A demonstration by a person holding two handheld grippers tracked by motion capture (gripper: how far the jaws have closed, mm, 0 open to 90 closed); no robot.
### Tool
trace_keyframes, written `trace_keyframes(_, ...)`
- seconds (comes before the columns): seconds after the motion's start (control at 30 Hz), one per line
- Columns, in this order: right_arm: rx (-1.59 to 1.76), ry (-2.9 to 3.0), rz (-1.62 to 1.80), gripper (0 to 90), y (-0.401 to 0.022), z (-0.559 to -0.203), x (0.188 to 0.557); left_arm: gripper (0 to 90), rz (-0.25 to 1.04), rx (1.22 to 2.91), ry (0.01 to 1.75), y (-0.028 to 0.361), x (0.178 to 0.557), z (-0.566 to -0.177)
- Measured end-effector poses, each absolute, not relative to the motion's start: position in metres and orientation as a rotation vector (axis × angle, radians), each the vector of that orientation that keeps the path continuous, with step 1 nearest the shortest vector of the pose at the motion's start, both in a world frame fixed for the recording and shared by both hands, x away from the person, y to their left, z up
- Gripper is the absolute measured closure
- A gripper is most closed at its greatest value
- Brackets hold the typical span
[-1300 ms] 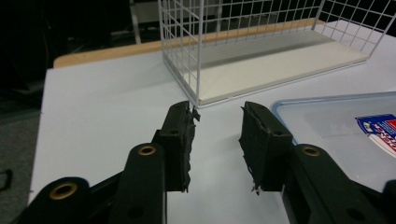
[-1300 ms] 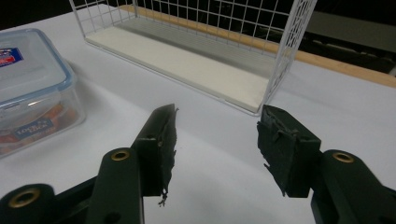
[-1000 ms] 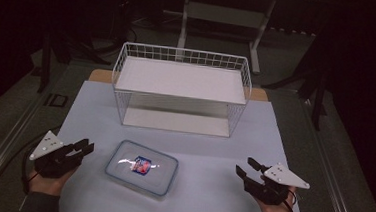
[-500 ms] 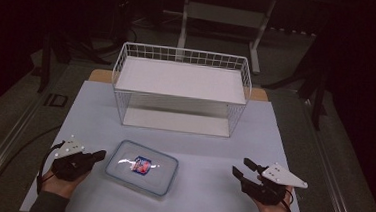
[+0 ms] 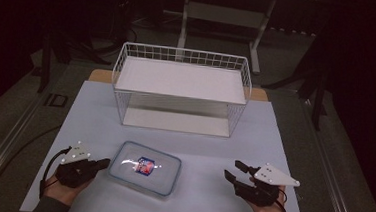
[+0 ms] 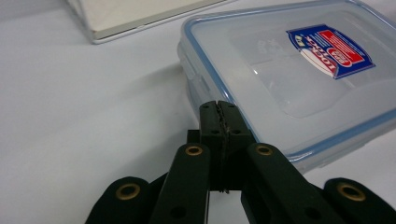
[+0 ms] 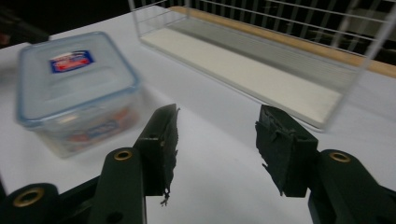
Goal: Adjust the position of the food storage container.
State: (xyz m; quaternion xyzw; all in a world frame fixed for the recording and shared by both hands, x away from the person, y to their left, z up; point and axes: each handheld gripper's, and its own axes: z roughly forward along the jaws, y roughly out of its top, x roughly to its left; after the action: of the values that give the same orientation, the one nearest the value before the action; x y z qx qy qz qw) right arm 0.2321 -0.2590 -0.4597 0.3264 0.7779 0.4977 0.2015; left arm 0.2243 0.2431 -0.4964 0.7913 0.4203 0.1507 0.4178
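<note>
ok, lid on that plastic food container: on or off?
On. The blue-rimmed lid sits flat on the container, label up. Whether its latches are clipped: cannot tell.

The clear plastic container (image 5: 145, 168) lies flat on the table with its blue-rimmed lid on and a red and blue label on top. It sits just beside the tips of the left gripper (image 5: 102, 163), whose jaws are pressed together with nothing between them. The right gripper (image 5: 232, 171) is well apart on its far side, jaws parted, pointing toward it.
</note>
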Motion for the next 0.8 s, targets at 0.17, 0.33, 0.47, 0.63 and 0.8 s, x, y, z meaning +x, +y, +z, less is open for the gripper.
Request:
trace_keyframes(0.17,0.872,2.24,1.41,52.6,-0.246,-0.464,0.232,90.0,0.371,1.995,1.035,0.235,0.226,-0.496)
trace_keyframes(0.33,0.846,2.291,1.438,63.7,-0.237,-0.467,0.233,90.0,0.361,2.013,0.991,0.22,0.23,-0.496)
trace_keyframes(0.47,0.827,2.321,1.441,78.7,-0.231,-0.468,0.233,90.0,0.361,2.026,0.966,0.208,0.231,-0.496)
trace_keyframes(0.63,0.755,2.416,1.438,89.8,-0.214,-0.473,0.23,90.0,0.36,2.031,0.955,0.2,0.232,-0.496)
trace_keyframes(0.8,0.655,2.5,1.425,89.8,-0.193,-0.479,0.224,90.0,0.356,2.029,0.95,0.195,0.233,-0.496)
